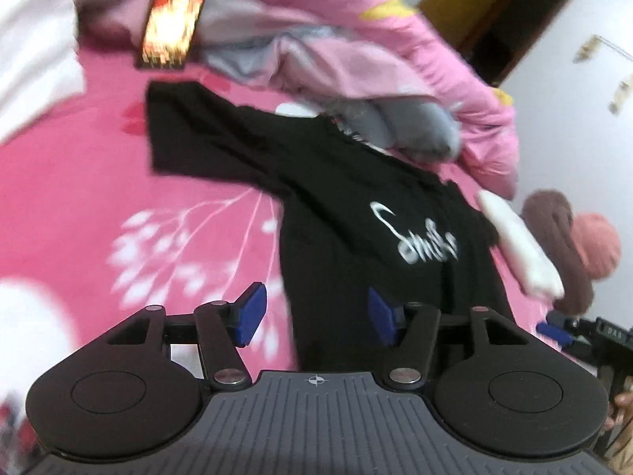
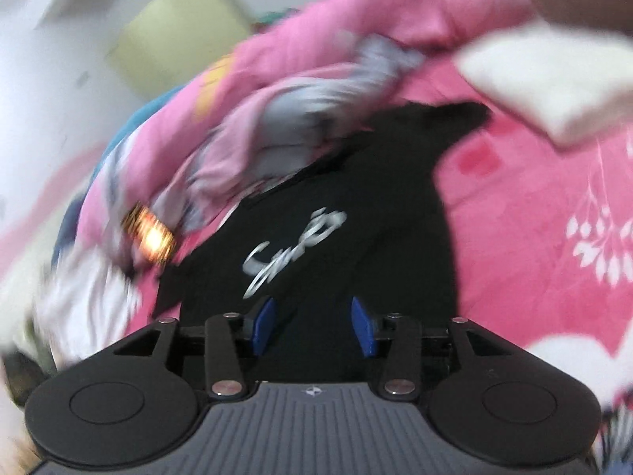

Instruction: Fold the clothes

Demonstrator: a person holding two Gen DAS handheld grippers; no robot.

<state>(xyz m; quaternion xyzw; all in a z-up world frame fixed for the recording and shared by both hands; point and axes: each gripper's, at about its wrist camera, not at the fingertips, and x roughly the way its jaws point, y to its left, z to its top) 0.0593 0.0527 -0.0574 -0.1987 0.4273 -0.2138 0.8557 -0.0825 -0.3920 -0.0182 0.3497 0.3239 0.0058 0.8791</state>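
Left wrist view: the left gripper [image 1: 316, 316] hangs over the near edge of a black T-shirt [image 1: 336, 206], its 2 blue pads [image 1: 251, 312] standing apart with nothing pinched between them. The shirt lies spread on a pink bedsheet [image 1: 79, 206] printed with white leaves, white lettering showing on its chest. At the shirt's far end a heap of pink and grey bedding [image 1: 336, 71] crowds the collar and covers part of it. A dark card with a bright orange picture [image 1: 174, 19] lies at the far left of that heap. To the right of the shirt sits a folded white cloth [image 1: 518, 245], touching or just beside the sleeve; blur hides which. Beyond it are a brown and a salmon-pink bundle [image 1: 569, 245]. The right gripper [image 1: 561, 330] shows at the right edge.

Right wrist view: heavily blurred. The right gripper [image 2: 312, 324] also has its jaws apart and empty, above the shirt's [image 2: 356, 237] near hem. The bedding heap [image 2: 277, 111] presses on the shirt from the far left, the orange card [image 2: 152, 237] beside it. The white cloth [image 2: 554, 79] lies far right on the pink sheet [image 2: 534, 217].
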